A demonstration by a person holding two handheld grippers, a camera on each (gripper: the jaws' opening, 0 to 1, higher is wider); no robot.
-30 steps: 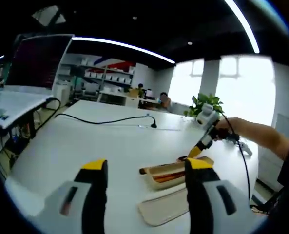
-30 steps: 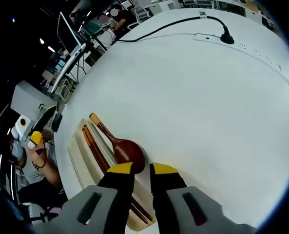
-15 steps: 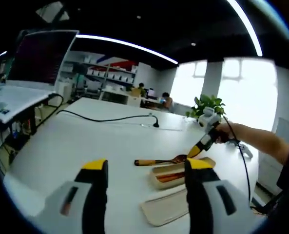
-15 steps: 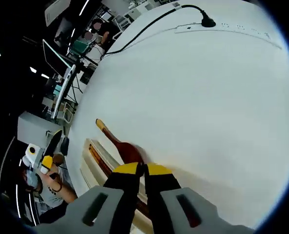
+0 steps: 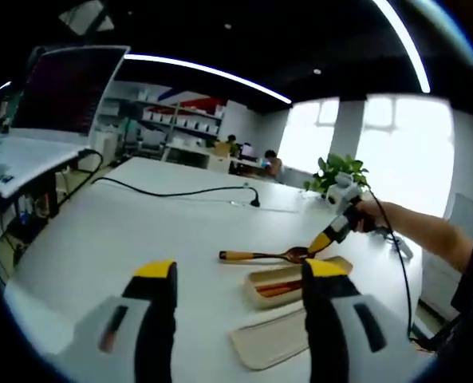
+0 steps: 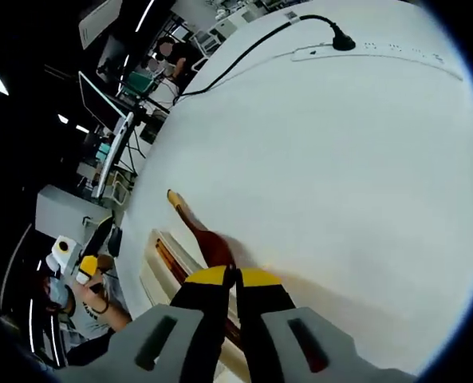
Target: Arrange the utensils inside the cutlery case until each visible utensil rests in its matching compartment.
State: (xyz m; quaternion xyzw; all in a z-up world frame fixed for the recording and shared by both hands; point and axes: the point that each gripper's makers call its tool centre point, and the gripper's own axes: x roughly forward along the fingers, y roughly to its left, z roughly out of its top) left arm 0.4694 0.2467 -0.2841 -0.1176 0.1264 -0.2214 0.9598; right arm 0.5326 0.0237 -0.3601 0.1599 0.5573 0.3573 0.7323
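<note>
One wooden spoon point(image 5: 262, 256) has just come up out of the cutlery case point(image 5: 296, 282), pinched by its bowl in the closed right tool point(image 6: 236, 277) above the white table point(image 5: 140, 231), so it still needs its own slot, while the left tool point(image 5: 240, 271) hangs open and empty.

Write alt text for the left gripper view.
Across a white table, the right gripper holds a wooden spoon by its bowl just above an open cutlery case. The case's lid lies nearer, and the left gripper's yellow-tipped jaws stand apart in the foreground.
</note>
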